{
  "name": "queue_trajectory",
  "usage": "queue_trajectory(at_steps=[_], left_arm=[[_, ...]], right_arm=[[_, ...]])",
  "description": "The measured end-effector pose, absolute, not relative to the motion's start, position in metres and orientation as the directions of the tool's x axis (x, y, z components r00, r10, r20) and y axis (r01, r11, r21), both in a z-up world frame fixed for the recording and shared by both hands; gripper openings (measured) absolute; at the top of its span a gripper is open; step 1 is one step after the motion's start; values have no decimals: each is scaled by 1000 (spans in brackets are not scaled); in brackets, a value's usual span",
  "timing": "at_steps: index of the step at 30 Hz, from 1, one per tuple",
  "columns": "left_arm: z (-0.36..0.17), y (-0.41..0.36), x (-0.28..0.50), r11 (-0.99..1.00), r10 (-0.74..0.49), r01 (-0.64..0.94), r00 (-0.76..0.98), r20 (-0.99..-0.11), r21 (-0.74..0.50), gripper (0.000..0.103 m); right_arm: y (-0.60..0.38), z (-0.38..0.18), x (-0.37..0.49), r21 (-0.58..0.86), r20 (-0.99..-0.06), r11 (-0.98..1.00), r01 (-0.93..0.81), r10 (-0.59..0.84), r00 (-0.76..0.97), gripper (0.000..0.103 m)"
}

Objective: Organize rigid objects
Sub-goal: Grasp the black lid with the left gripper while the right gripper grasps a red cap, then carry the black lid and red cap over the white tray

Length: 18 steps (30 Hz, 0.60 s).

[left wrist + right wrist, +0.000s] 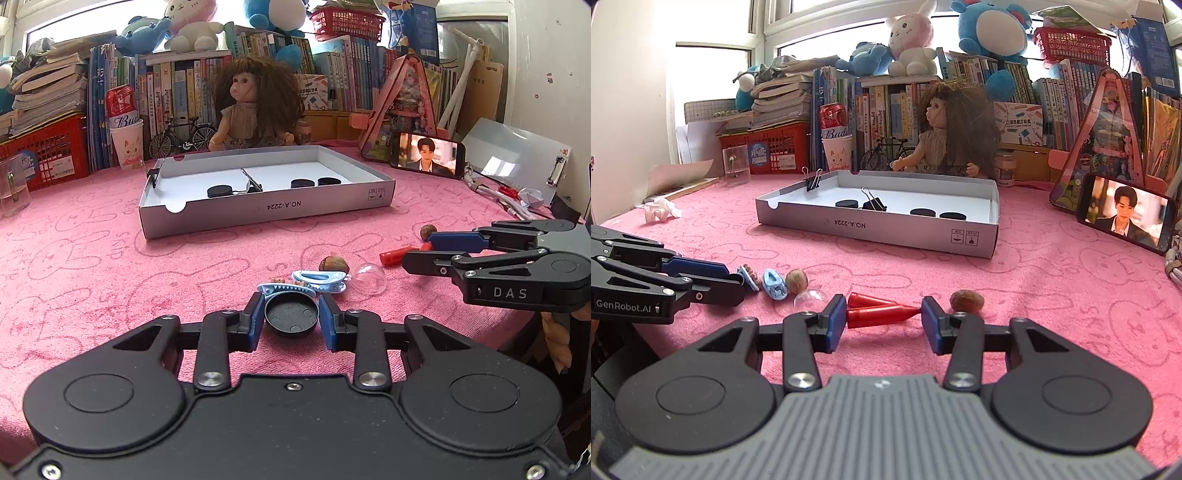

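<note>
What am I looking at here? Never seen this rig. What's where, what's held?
No robot: a person holds a two-finger gripper in each hand, each with a fisheye camera looking along its fingers. The left view shows the left gripper shut on a black cap. The right view shows the right gripper around a red peg, which seems gripped end to end. On the pink cloth lie blue clips, nuts, a clear dome, and a white box holding more caps and a binder clip.

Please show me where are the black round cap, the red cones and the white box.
Black round cap [291, 314], left wrist view, on its inner face.
Red cones [875, 314], right wrist view, on the lower cone's body.
White box [886, 230], right wrist view, on its near outer wall.
</note>
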<state>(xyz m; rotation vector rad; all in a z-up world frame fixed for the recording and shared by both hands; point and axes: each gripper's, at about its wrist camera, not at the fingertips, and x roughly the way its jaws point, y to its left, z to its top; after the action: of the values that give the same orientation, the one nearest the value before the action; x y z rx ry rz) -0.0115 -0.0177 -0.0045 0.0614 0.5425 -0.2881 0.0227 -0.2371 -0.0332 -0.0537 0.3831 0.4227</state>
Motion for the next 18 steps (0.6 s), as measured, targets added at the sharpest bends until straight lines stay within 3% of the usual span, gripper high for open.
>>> queue_trajectory(at_steps=[18], left_arm=[[11,-18,0,969,-232,244,846,-481,-38,30]], right_arm=[[-236,-24,33,84,-333,966,-244,258,907,49]])
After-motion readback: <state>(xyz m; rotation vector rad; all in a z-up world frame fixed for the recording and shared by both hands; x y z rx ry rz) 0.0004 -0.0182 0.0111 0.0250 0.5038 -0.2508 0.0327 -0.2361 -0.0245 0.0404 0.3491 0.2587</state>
